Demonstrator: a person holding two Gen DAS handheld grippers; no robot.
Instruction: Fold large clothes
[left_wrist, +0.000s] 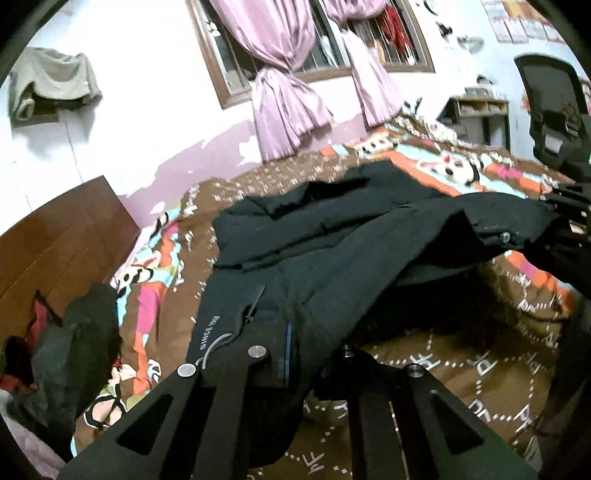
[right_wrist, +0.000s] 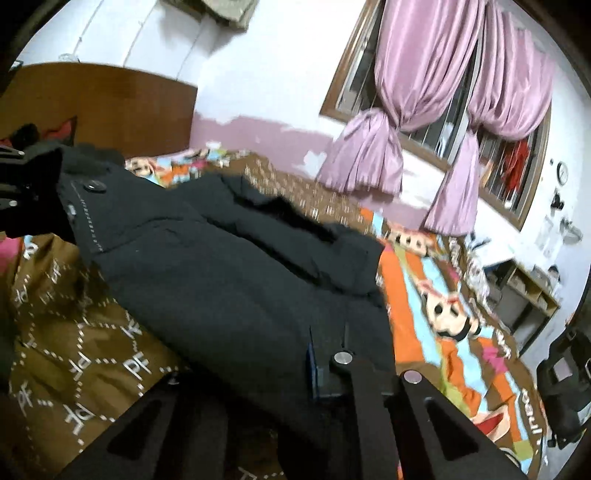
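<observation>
A large black padded jacket (left_wrist: 332, 236) lies spread over the bed, its near edge lifted off the cover. In the left wrist view my left gripper (left_wrist: 291, 365) is shut on the jacket's hem, near a white "SINCE" print, and fabric bulges between its fingers. In the right wrist view my right gripper (right_wrist: 325, 369) is shut on another part of the jacket (right_wrist: 229, 266) edge. Each gripper also shows in the other's view: the right gripper (left_wrist: 569, 210) at the far right, the left gripper (right_wrist: 14, 177) at the far left, both clamped on the cloth.
The bed carries a brown lettered cover (left_wrist: 461, 373) and a bright cartoon blanket (right_wrist: 443, 302). A wooden headboard (left_wrist: 62, 236) and a heap of dark and red clothes (left_wrist: 66, 347) sit at the left. Pink curtains (left_wrist: 284, 103) hang at the window; a black chair (left_wrist: 554, 103) stands to the right.
</observation>
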